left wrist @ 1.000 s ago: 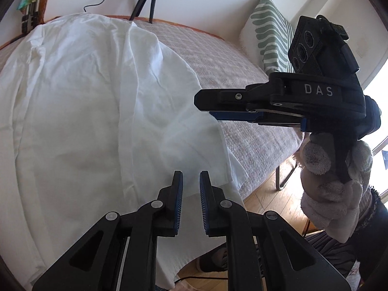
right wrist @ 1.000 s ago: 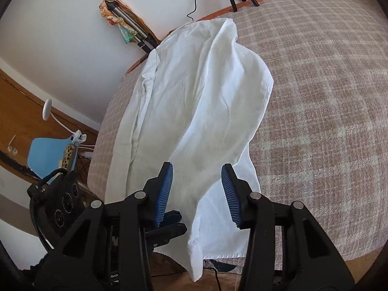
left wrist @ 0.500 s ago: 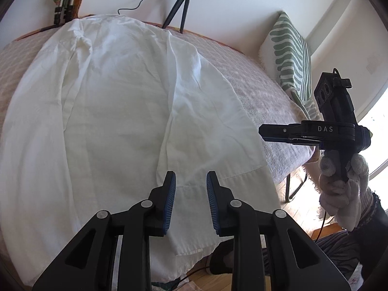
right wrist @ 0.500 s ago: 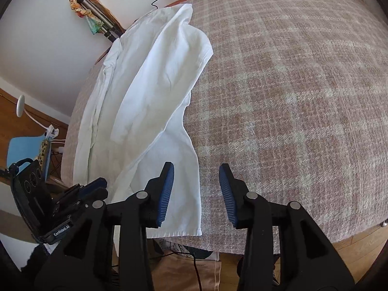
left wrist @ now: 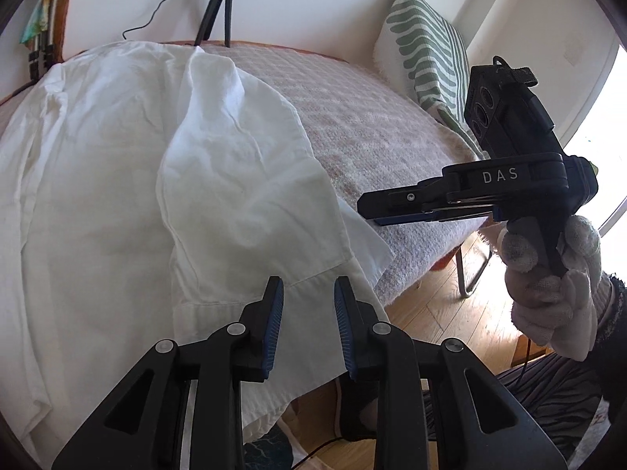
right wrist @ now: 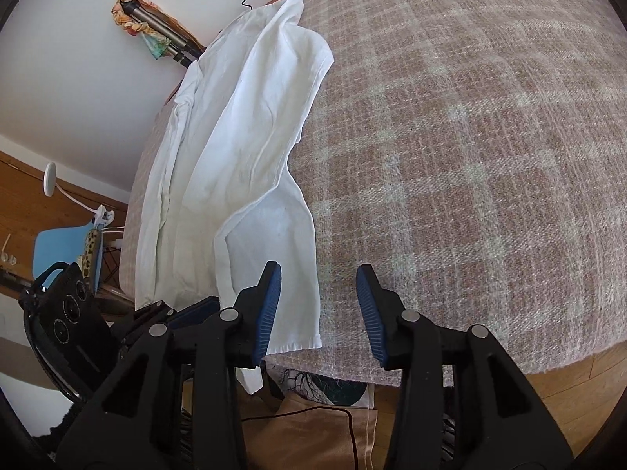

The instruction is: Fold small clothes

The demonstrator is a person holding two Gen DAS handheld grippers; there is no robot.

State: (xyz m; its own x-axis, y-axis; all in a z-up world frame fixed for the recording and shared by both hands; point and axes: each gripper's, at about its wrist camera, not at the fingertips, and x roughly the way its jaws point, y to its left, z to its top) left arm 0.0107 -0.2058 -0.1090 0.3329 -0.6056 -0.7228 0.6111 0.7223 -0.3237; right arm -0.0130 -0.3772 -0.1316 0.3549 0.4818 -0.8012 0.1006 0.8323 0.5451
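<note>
Taking the white shirt (left wrist: 164, 180) as the landmark: it is lying lengthwise along the left part of the bed (right wrist: 450, 137), one side panel already turned over onto its middle, and its hem is hanging off the bed's near edge toward the floor.

At the shirt's hem, the left gripper (left wrist: 305, 313) is hovering with its jaws released; they have just been opening, and the hem shows between them with nothing pinched. Because the hem is drooping over the edge, the cloth could be sliding further down, dragging the folded panel askew. If the jaws are closing on only the top layer here, the layers underneath could be staying behind and the fold could be splitting.

Just right of the shirt's lower corner, the right gripper (right wrist: 318, 307) is poised over the plaid bed cover with its jaws parted and empty; whether its left pad is brushing the shirt's edge is hard to say from this angle. A pinch taken here could be catching the bed cover together with the shirt, or missing the shirt altogether.

With both grippers close at the same hem, they could also be knocking together.
</note>
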